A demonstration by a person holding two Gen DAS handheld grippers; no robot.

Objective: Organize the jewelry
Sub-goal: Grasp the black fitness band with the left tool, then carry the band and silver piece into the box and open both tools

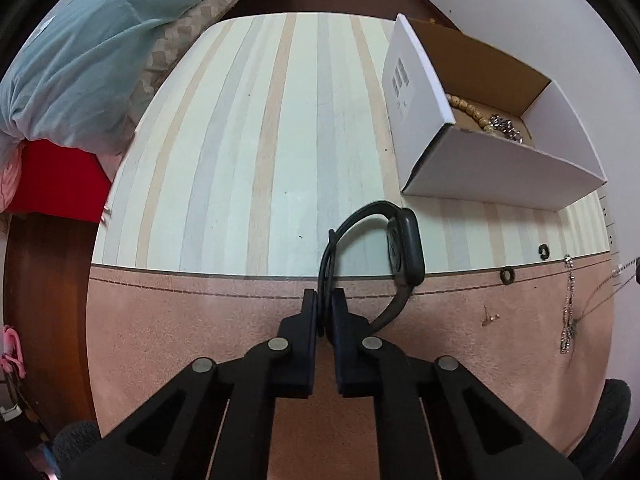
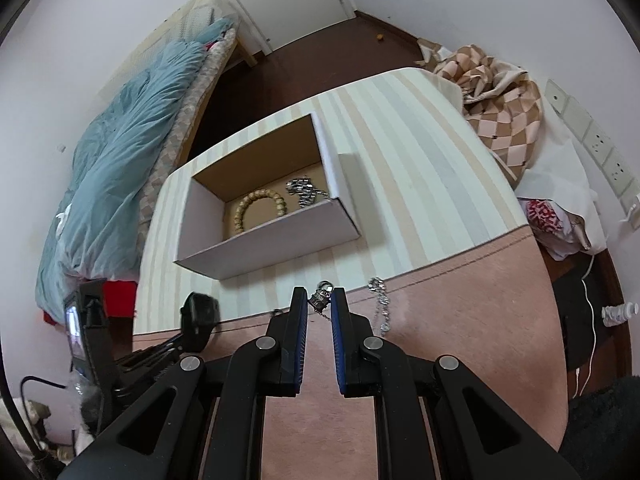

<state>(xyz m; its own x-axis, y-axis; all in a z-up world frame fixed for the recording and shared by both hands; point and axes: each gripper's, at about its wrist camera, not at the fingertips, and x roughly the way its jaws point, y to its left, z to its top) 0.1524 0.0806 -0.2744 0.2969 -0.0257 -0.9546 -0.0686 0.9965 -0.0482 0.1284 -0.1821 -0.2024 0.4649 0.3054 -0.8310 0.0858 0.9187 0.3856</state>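
A black smartwatch point(image 1: 404, 248) lies on its side where the pink cloth meets the striped tablecloth. My left gripper point(image 1: 325, 308) is shut on its thin black strap. The watch point(image 2: 200, 312) also shows at the lower left of the right wrist view. My right gripper point(image 2: 319, 300) is shut on a small silver padlock pendant point(image 2: 321, 297), whose fine chain hangs below the fingertips. The white cardboard box point(image 1: 500, 168) point(image 2: 280, 240) stands open and holds a wooden bead bracelet point(image 2: 260, 208) and a silver chain piece point(image 2: 302, 192).
On the pink cloth lie a silver chain bracelet point(image 2: 380, 300), two small dark rings point(image 1: 507, 275) and a small gold earring point(image 1: 490, 318). A bed with a blue duvet point(image 1: 80, 60) stands left of the table. A checked cloth point(image 2: 500, 112) is heaped at the far right corner.
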